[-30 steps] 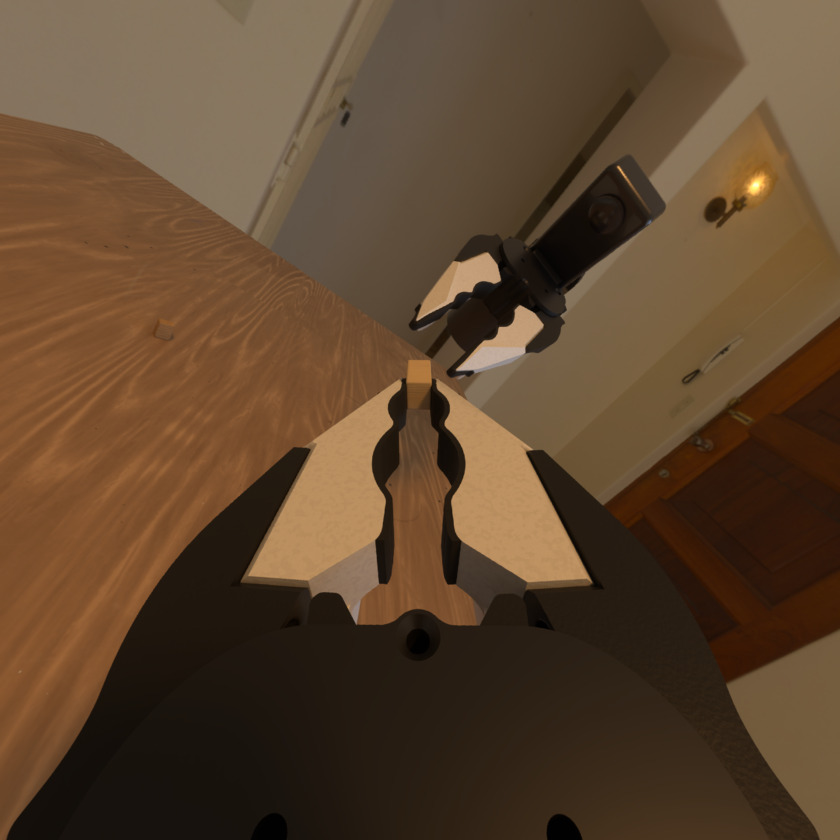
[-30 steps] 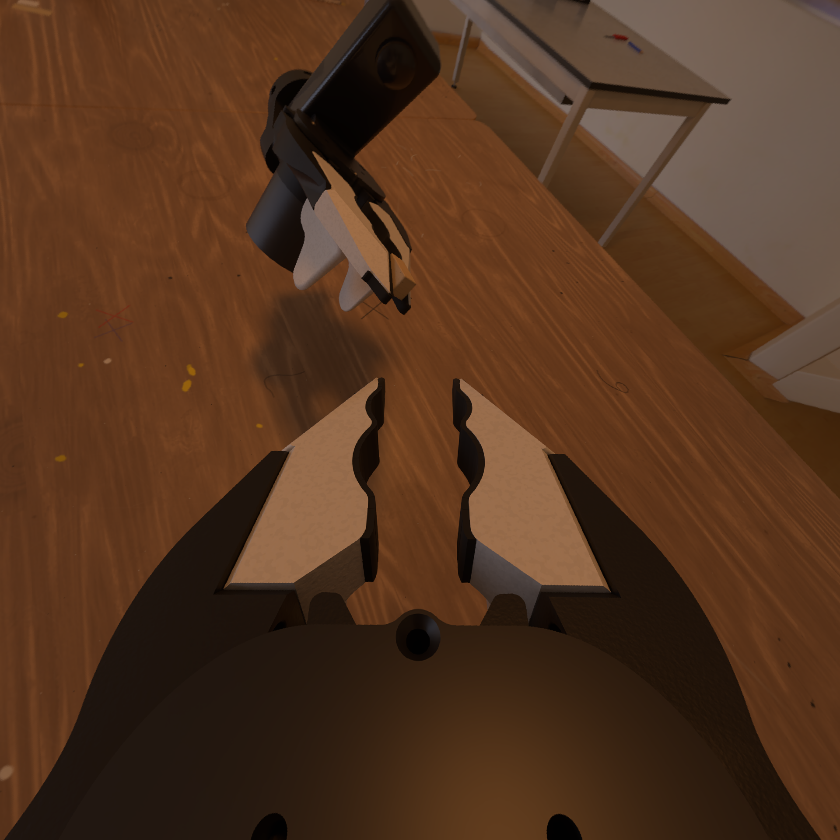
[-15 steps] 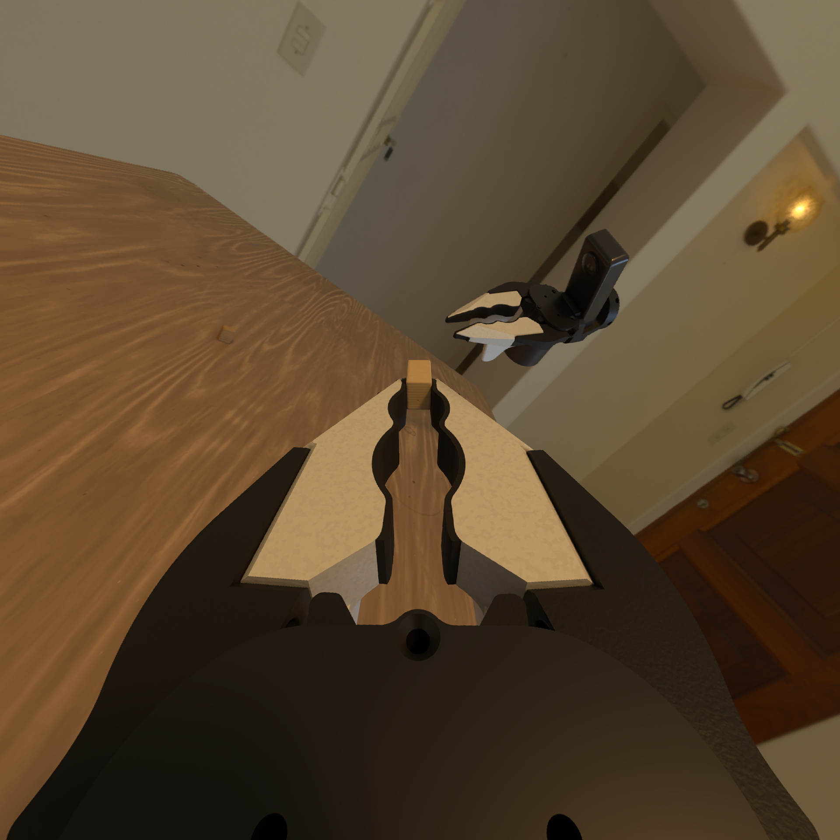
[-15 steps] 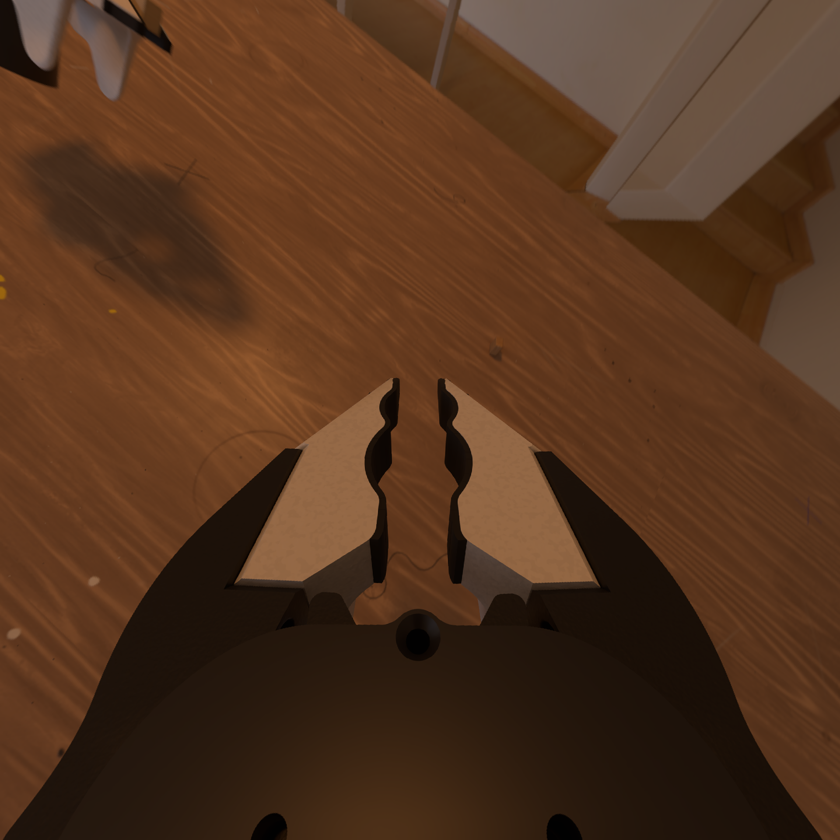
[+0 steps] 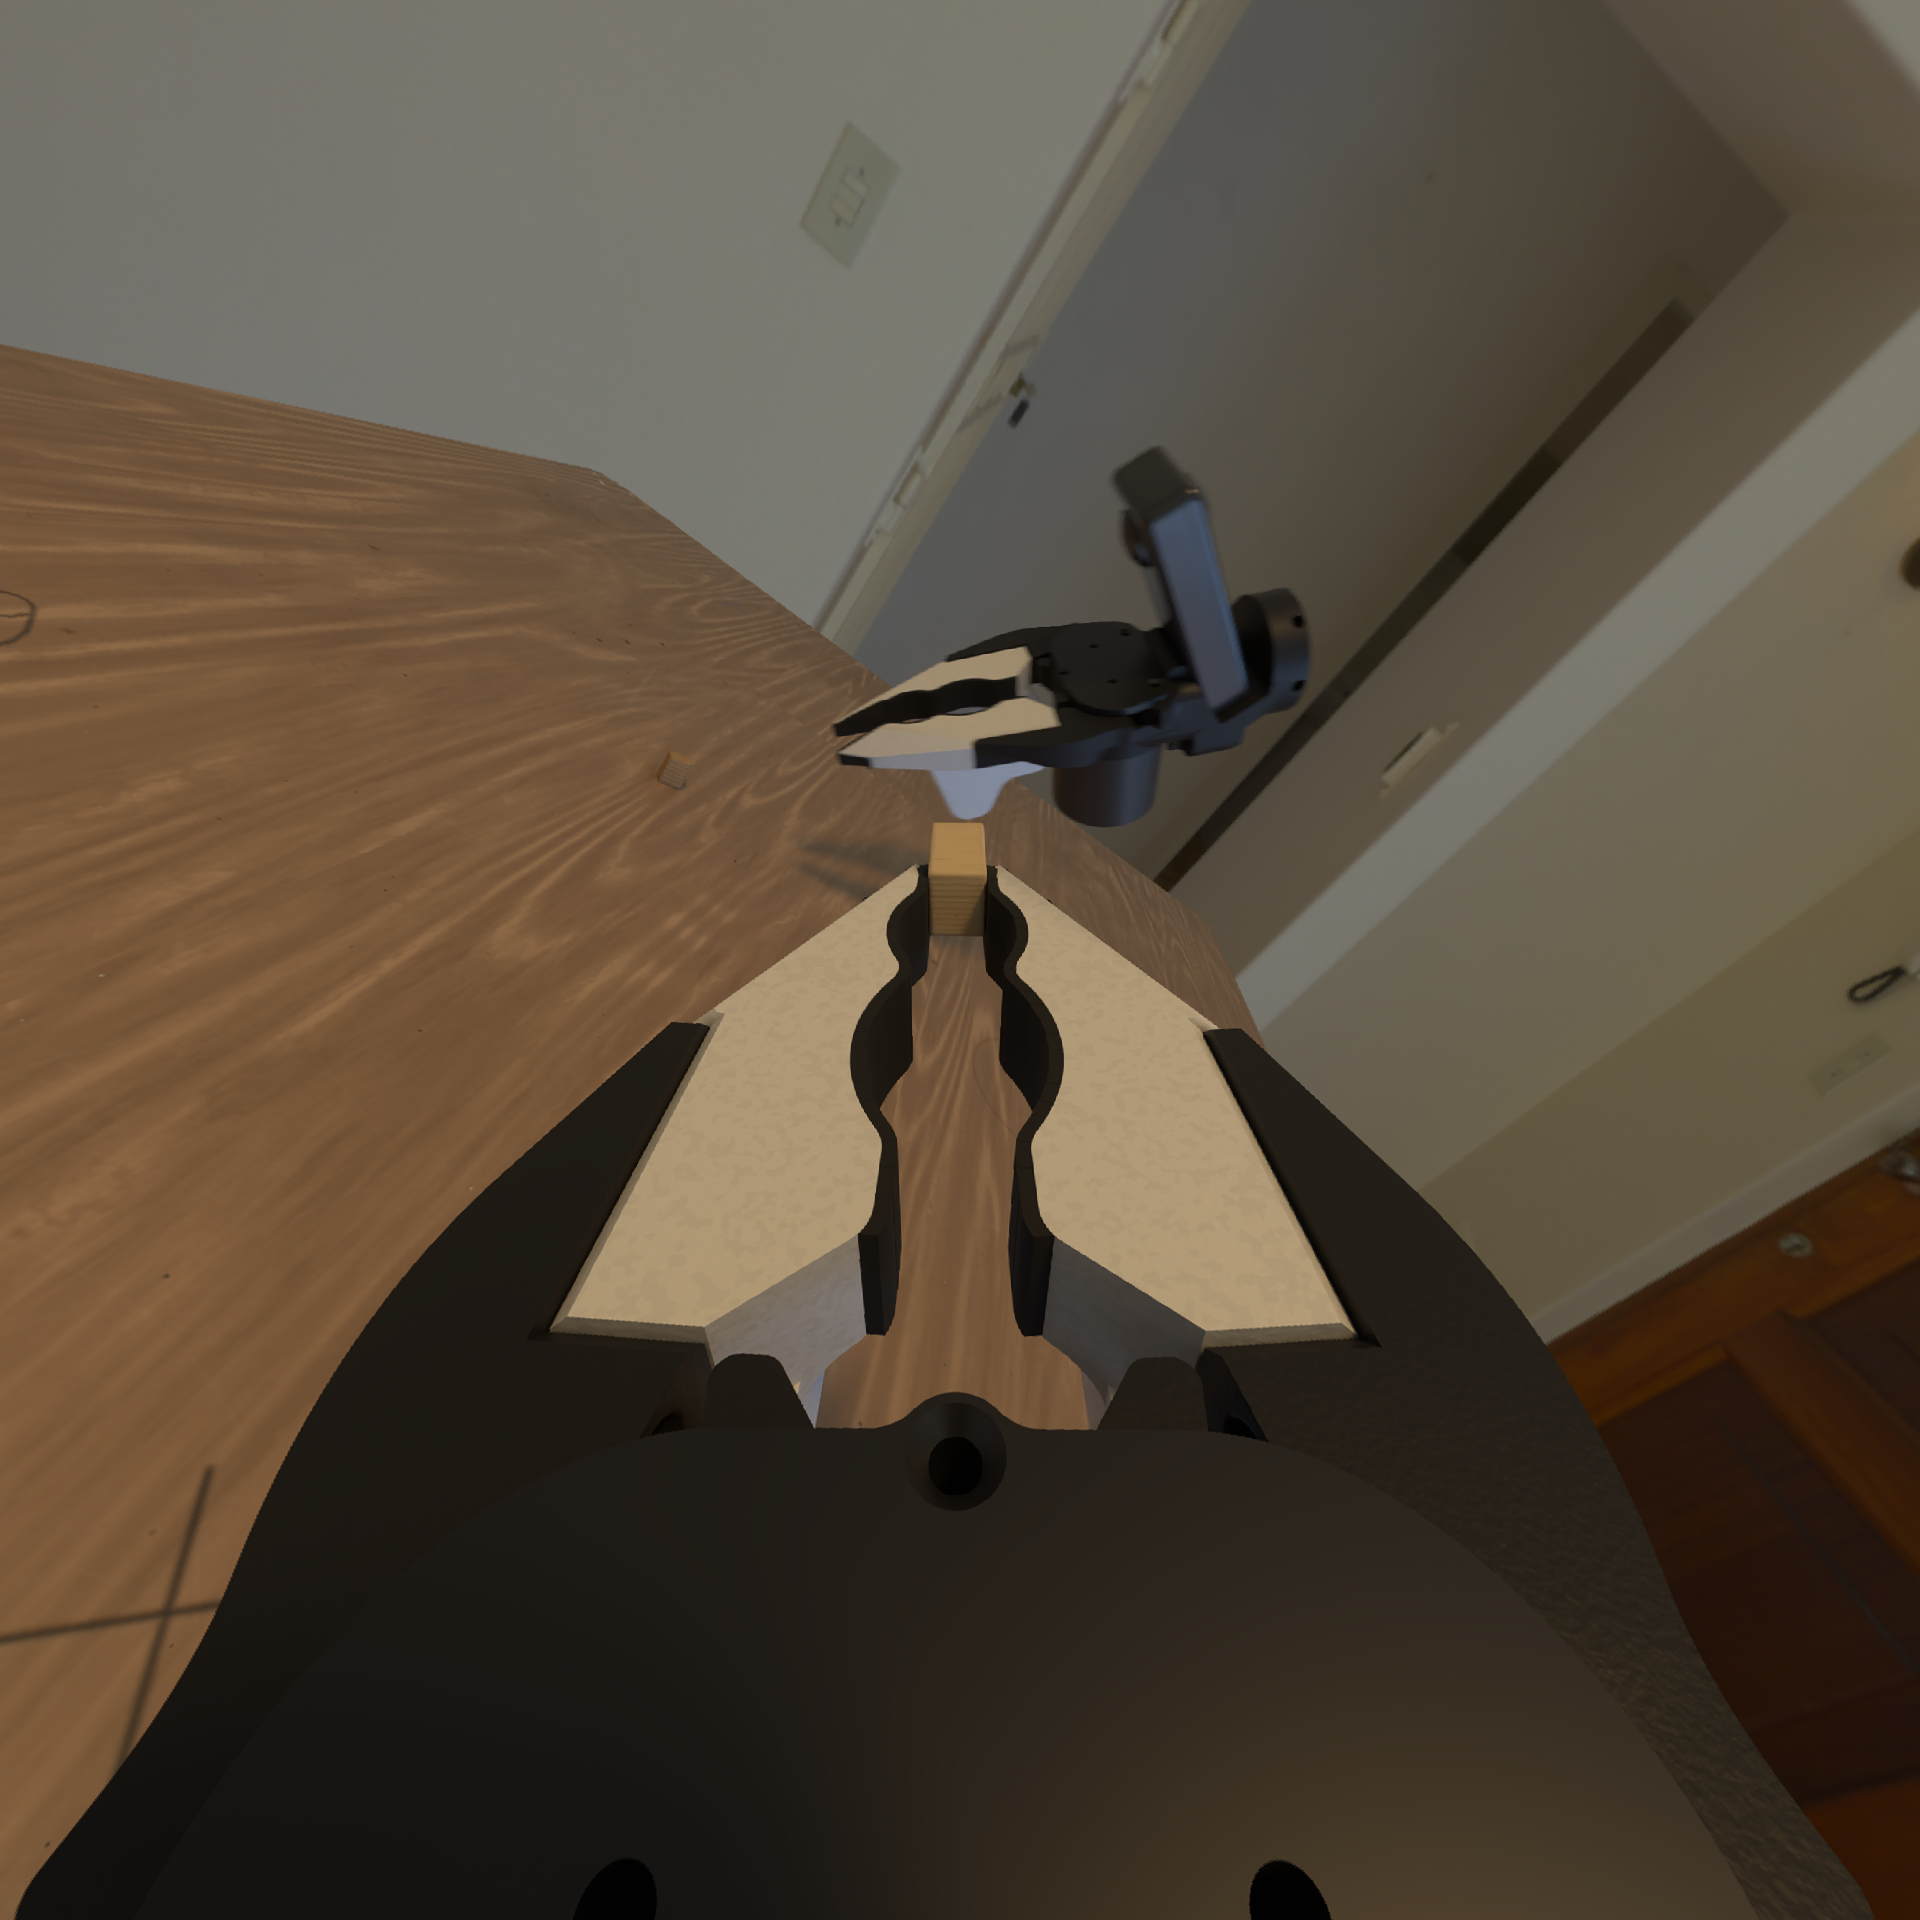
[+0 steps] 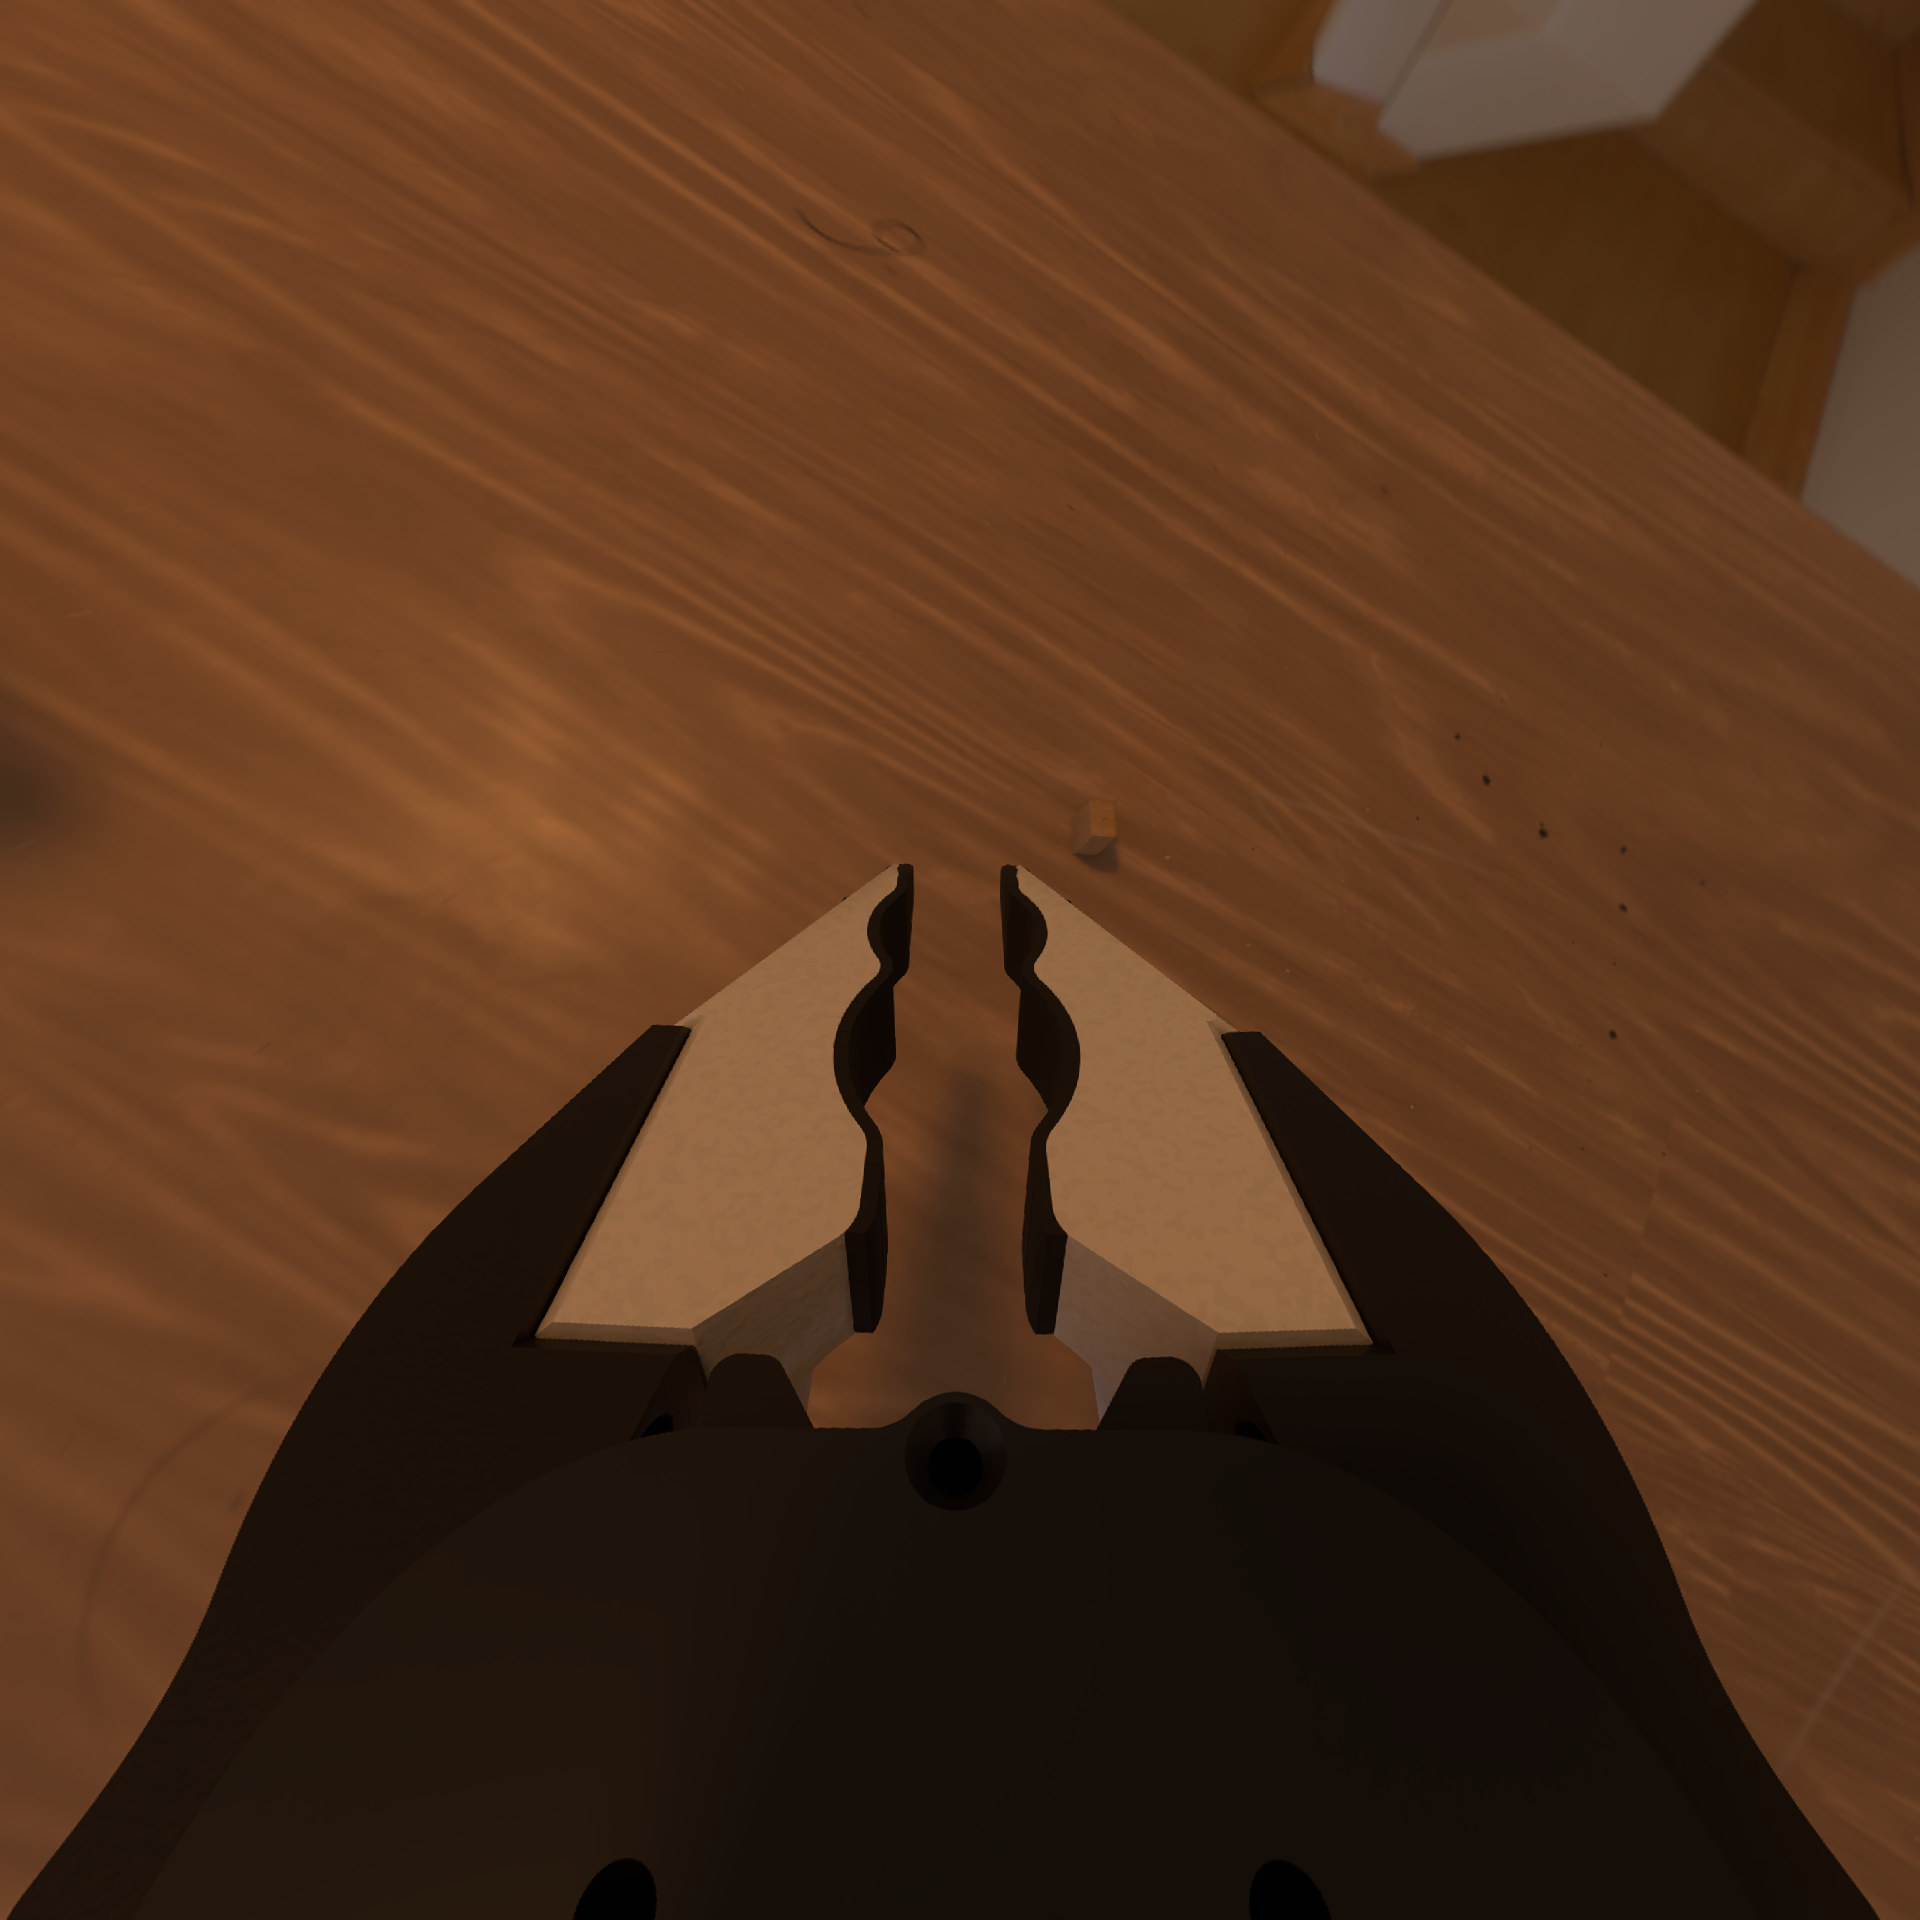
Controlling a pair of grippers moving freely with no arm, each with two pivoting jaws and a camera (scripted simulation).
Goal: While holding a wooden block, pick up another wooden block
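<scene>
My left gripper [image 5: 957,879] is shut on a small light wooden block [image 5: 957,879], held at its fingertips above the wooden table [image 5: 312,831]. A second small wooden block [image 5: 673,769] lies on the table, far ahead and to the left. My right gripper [image 5: 847,740] hovers in the left wrist view above the table's far edge, pointing left toward that block. In the right wrist view my right gripper [image 6: 957,881] is open with a narrow gap and empty. The second block [image 6: 1094,826] lies on the table just beyond and right of its tips.
The table edge [image 6: 1558,343] runs diagonally at the upper right, with floor and white furniture [image 6: 1475,73] beyond. In the left wrist view a wall with a switch plate [image 5: 850,194], a grey door [image 5: 1351,364] and a dark wooden door [image 5: 1787,1455] lie past the table.
My right gripper has swung away from the left one and down toward the table, narrowing its jaws; the second block has come near its tips. My left gripper keeps its block.
</scene>
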